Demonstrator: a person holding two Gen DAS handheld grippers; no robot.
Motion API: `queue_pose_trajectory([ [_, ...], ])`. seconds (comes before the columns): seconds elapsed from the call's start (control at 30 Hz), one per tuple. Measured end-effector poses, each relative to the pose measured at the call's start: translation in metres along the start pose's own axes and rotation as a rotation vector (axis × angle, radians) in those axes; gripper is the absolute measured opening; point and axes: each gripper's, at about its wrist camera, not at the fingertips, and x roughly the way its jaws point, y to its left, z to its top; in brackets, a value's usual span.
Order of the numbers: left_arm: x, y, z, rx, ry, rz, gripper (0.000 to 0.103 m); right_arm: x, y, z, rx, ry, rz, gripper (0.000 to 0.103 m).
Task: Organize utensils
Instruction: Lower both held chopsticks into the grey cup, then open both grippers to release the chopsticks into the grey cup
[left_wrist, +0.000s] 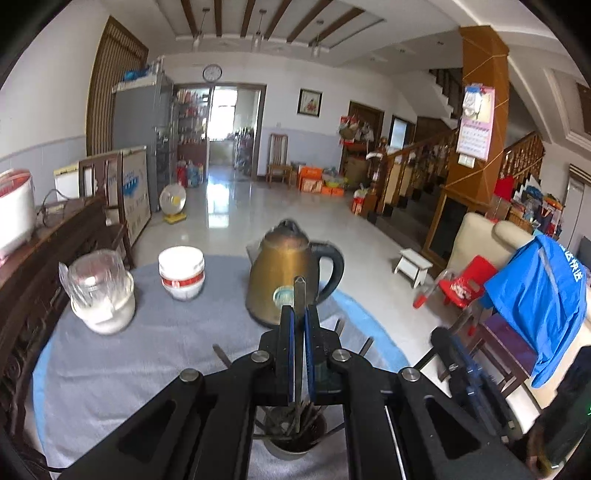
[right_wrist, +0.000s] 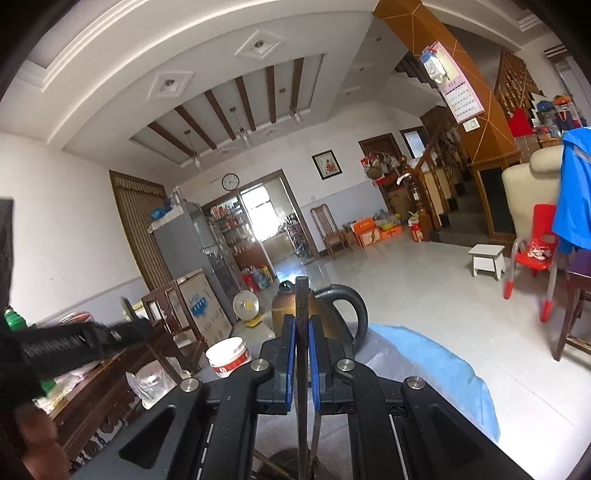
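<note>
In the left wrist view my left gripper (left_wrist: 299, 310) is shut on a dark chopstick (left_wrist: 298, 291) that stands upright between the blue pads. Right below it a round utensil holder (left_wrist: 291, 448) holds several dark chopsticks. My right gripper (right_wrist: 301, 319) is likewise shut on a dark square chopstick (right_wrist: 301, 295), whose lower end runs down towards the holder's rim (right_wrist: 284, 461). Each gripper shows in the other's view: the right gripper (left_wrist: 465, 365) at the table's right edge, the left gripper (right_wrist: 74, 339) at the left.
On the grey-clothed round table (left_wrist: 147, 362) stand a brass-coloured kettle (left_wrist: 284, 273), stacked white bowls (left_wrist: 181, 273) and a glass jar (left_wrist: 103, 295). A dark wooden sideboard (left_wrist: 33, 295) lies to the left; a chair with a blue jacket (left_wrist: 543, 295) is on the right.
</note>
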Motion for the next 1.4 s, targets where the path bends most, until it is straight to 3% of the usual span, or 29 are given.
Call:
queue_pose_trajectory([
  [0.17, 0.014, -0.003, -0.016, 0.021, 0.06, 0.001, 0.006, 0.001, -0.005, -0.001, -0.003, 0.044, 0.018, 0.008],
  [0.4, 0.003, -0.004, -0.028, 0.07, 0.104, 0.002, 0.009, 0.005, -0.018, -0.008, 0.049, 0.118, 0.053, 0.009],
  [0.47, -0.006, -0.002, -0.031, 0.082, 0.108, 0.003, 0.029, 0.002, -0.019, -0.008, 0.065, 0.134, 0.068, 0.01],
  [0.53, -0.02, 0.0, -0.033, 0.098, 0.088, 0.021, 0.056, -0.001, -0.021, -0.008, 0.084, 0.146, 0.081, 0.01],
  [0.8, -0.063, 0.013, -0.048, 0.164, 0.062, 0.17, 0.08, -0.027, -0.029, -0.007, 0.155, 0.154, 0.108, 0.014],
  [0.9, -0.073, 0.016, -0.055, 0.186, 0.065, 0.227, 0.085, -0.04, -0.029, -0.009, 0.16, 0.162, 0.105, 0.023],
  [1.03, -0.094, 0.019, -0.066, 0.204, 0.049, 0.296, 0.087, -0.065, -0.02, -0.011, 0.136, 0.14, 0.103, 0.067],
  [1.4, -0.16, 0.021, -0.099, 0.216, -0.038, 0.377, 0.094, -0.143, 0.006, -0.022, 0.036, 0.073, 0.099, 0.066],
])
